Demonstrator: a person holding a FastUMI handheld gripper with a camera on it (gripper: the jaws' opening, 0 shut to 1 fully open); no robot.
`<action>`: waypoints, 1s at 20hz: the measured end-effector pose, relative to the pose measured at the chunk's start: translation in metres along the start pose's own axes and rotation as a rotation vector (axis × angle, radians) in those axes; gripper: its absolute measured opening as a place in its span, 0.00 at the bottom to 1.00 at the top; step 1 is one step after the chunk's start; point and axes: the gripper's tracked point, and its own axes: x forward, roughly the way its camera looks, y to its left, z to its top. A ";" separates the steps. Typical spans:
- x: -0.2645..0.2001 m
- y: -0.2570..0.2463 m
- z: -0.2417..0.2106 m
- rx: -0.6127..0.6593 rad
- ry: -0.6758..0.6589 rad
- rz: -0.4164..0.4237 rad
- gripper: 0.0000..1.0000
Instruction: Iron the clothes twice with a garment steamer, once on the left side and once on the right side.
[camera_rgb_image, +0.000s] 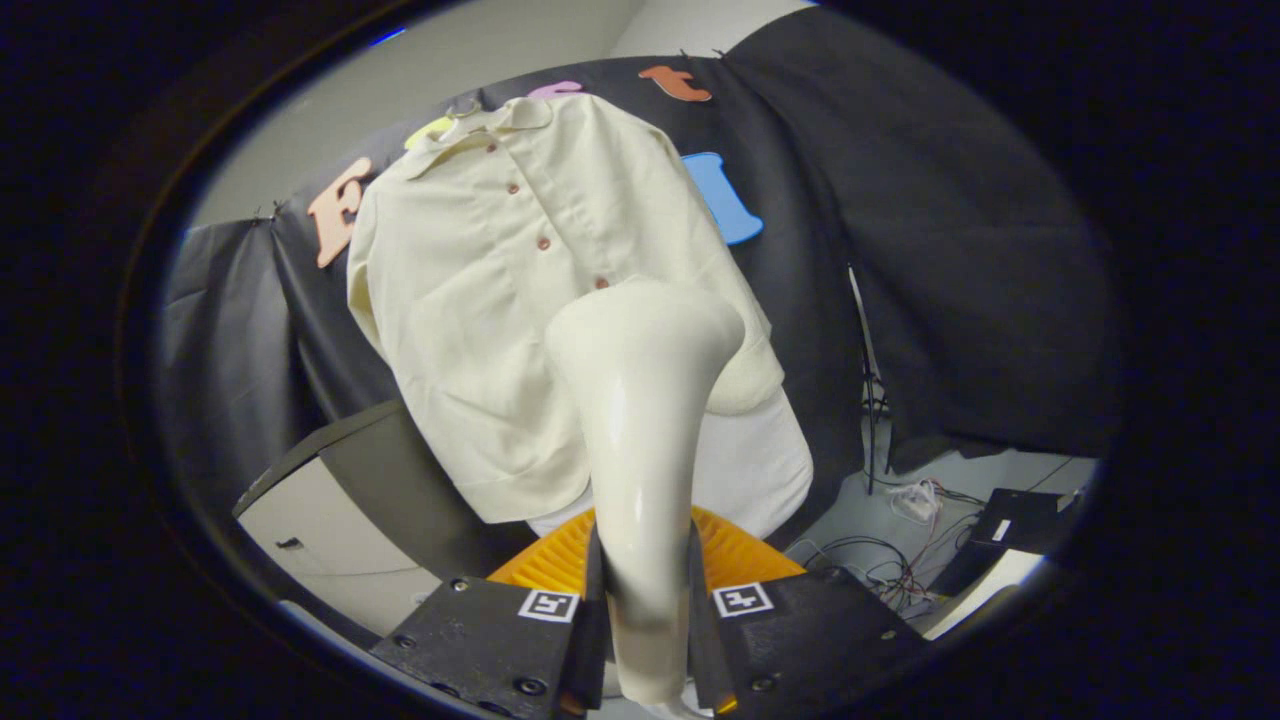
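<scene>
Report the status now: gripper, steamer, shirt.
Gripper shut on steamer handle. Steamer head up against shirt, near the lower buttons. Shirt hangs on the booth wall. Nothing between head and cloth.

Behind everything we see the booth's black cloth wall (930, 250), draped in soft folds and pinned along its top edge. Above it a pale plain room wall (420, 90) runs up to a corner. Down at the left stands a light cabinet (320, 540) with a dark top and 1 small handle. At the right, the grey floor (860, 510) carries a tangle of cables (900, 570) and a flat black box (1010, 520).
</scene>
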 end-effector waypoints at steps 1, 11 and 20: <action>-0.008 0.007 0.001 -0.032 -0.008 0.001 0.34; -0.091 0.110 0.024 -0.127 -0.140 0.079 0.34; -0.151 0.202 0.066 -0.194 -0.256 0.142 0.34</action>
